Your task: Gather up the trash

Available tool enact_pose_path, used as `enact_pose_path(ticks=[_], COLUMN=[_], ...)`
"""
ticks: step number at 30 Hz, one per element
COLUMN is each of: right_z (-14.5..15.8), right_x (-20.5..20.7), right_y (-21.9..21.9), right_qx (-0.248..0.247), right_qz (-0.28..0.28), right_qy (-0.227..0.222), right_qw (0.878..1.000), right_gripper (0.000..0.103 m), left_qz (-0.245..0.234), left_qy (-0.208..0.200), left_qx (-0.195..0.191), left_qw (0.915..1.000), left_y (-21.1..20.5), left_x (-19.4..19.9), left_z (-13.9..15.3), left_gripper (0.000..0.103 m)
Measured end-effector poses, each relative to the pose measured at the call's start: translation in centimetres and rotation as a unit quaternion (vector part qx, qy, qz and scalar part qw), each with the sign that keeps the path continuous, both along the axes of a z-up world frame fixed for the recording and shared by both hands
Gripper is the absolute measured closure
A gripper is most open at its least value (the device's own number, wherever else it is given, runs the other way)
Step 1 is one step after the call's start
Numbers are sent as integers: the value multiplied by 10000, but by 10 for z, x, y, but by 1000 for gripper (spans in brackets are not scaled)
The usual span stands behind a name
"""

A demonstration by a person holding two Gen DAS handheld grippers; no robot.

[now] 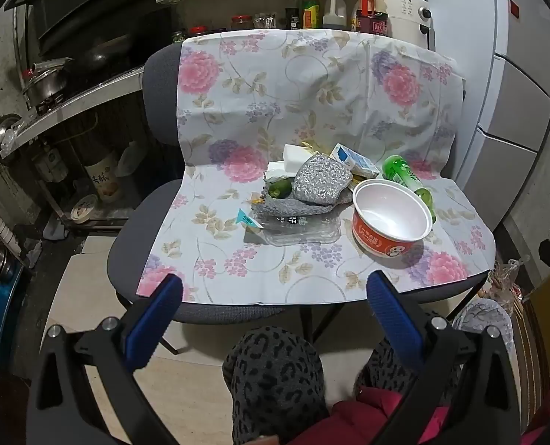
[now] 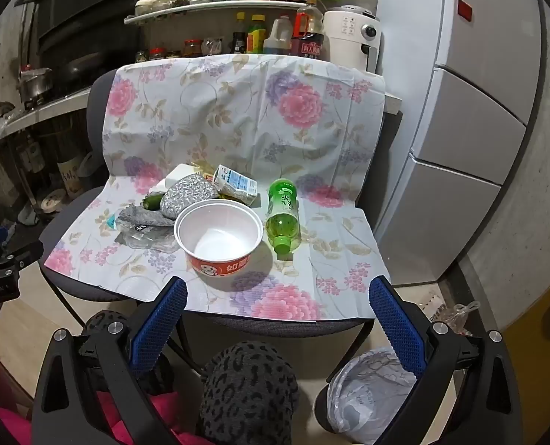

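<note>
Trash lies on a chair draped with a floral cloth [image 1: 312, 92] [image 2: 237, 118]. An empty red-and-white noodle bowl [image 1: 390, 218] [image 2: 219, 239] stands upright at the front. Beside it lies a green bottle [image 1: 404, 176] [image 2: 283, 215]. Behind are a small milk carton [image 1: 352, 159] [image 2: 236, 181], a silvery crumpled pouch [image 1: 321, 181] [image 2: 187, 194], a cucumber piece [image 1: 280, 187] [image 2: 153, 200], a grey rag [image 1: 293, 207] and clear plastic wrap [image 1: 297, 228] [image 2: 145, 237]. My left gripper [image 1: 275, 293] and right gripper [image 2: 278, 293] hover open before the chair's front edge, nothing between the blue fingers.
A bin lined with a clear bag [image 2: 371, 393] [image 1: 486, 319] stands on the floor at the lower right. The person's patterned knees [image 2: 249, 389] [image 1: 275, 378] sit below the grippers. A shelf of bottles [image 2: 275, 37], a white appliance [image 2: 352, 37], a fridge [image 2: 460, 129] and a stove [image 1: 71, 74] surround the chair.
</note>
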State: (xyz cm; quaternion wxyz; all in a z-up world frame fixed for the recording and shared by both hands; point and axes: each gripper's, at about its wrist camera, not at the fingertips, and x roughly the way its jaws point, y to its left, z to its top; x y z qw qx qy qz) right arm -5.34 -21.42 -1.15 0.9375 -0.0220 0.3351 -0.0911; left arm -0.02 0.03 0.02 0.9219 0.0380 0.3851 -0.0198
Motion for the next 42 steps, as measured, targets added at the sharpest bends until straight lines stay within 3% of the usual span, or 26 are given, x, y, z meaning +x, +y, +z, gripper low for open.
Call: enact_pose_path(ticks=[42], right_z=[-3], right_x=[-2], right_y=[-3], right_qx=[9], right_qz=[3], right_qy=[32], right_qw=[10000], right_gripper=[6], left_qz=[6], left_qy=[21], left_qx=[4], left_qw=[10000], left_y=[0], left_x=[0], left_z=[0], left_gripper=[7])
